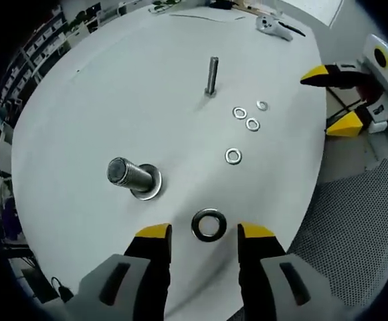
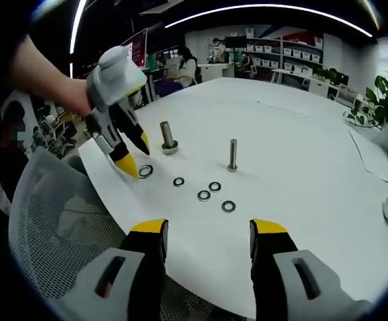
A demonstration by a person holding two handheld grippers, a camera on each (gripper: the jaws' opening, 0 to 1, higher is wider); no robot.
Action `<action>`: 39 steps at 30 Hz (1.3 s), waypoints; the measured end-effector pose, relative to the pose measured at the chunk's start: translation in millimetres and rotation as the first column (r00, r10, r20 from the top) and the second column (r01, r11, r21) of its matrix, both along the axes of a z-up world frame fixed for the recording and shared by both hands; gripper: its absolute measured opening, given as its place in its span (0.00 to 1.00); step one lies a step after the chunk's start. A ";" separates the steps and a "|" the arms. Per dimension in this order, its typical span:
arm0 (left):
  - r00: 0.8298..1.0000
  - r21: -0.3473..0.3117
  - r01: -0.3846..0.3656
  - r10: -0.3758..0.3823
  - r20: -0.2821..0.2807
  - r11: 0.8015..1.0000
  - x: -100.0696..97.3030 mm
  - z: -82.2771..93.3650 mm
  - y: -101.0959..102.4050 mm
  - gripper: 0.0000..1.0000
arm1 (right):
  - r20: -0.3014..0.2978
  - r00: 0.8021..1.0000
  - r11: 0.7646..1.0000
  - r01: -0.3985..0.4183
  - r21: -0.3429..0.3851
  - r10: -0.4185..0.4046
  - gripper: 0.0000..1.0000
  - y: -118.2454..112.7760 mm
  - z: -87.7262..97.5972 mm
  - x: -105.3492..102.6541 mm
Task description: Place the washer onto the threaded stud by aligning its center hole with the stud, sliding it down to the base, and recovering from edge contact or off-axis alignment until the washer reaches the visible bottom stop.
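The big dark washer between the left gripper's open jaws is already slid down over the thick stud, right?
Not quite. The big dark washer does sit between the left gripper's open jaws, but it lies flat on the white table, apart from the thick stud. The left gripper view shows this.

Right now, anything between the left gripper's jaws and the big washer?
No. In the left gripper view, only bare white table separates the open left gripper from the large washer, which lies flat between the fingertips.

Your left gripper (image 1: 206,233) low over the white table (image 1: 80,114), jaws apart around the large washer (image 1: 209,225), thick stud (image 1: 132,177) just beyond, thin stud (image 1: 211,75) farther, four small washers (image 1: 246,120), right gripper (image 1: 338,100) at the table's edge.
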State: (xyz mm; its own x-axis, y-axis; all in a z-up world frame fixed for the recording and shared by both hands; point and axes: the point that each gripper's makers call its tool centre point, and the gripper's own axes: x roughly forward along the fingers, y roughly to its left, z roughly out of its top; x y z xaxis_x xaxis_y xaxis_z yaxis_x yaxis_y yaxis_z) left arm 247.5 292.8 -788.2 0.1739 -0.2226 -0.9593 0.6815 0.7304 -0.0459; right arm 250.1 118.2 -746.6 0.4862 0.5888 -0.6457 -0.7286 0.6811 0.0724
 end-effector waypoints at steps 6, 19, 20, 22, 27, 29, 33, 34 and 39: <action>1.000 0.016 0.014 -0.014 -0.003 1.000 -4.8 -7.0 -1.3 0.35 | 0.000 1.000 1.000 -0.002 -0.001 0.002 0.51 -0.1 0.1 0.3; 0.999 0.046 0.049 -0.050 0.008 0.998 -2.2 -9.2 -2.8 0.29 | 0.001 1.000 1.000 -0.002 0.004 0.002 0.51 0.1 0.8 1.3; 0.998 0.053 0.057 -0.058 0.008 0.997 -1.8 -9.6 -2.0 0.28 | 0.001 1.000 1.000 -0.003 0.004 0.003 0.51 0.1 0.7 1.4; 0.998 0.057 0.062 -0.063 0.007 0.996 -1.6 -9.8 -1.8 0.28 | 0.001 1.000 1.000 -0.003 0.004 0.003 0.51 0.2 0.8 1.5; 0.998 0.072 0.069 -0.069 -0.005 0.995 -0.8 -10.0 -1.5 0.26 | 0.002 1.000 1.000 -0.003 0.006 0.003 0.51 0.2 0.9 1.7; 0.998 0.073 0.069 -0.069 -0.006 0.995 -2.7 -9.8 -2.6 0.24 | 0.001 1.000 1.000 -0.002 0.006 0.002 0.51 0.2 0.9 1.7; 0.999 0.059 0.047 -0.048 0.009 0.997 -2.1 -10.5 -3.3 0.21 | 0.002 1.000 1.000 -0.001 0.007 0.001 0.51 0.1 1.1 2.0; 0.999 0.061 0.046 -0.046 0.006 0.997 -1.5 -10.9 -3.1 0.20 | 0.003 1.000 1.000 -0.003 0.007 0.003 0.51 0.3 1.1 2.0; 0.998 0.097 0.063 -0.059 -0.035 0.993 -0.6 -11.6 -4.5 0.20 | 0.003 1.000 1.000 -0.004 0.006 0.004 0.51 0.3 0.8 2.0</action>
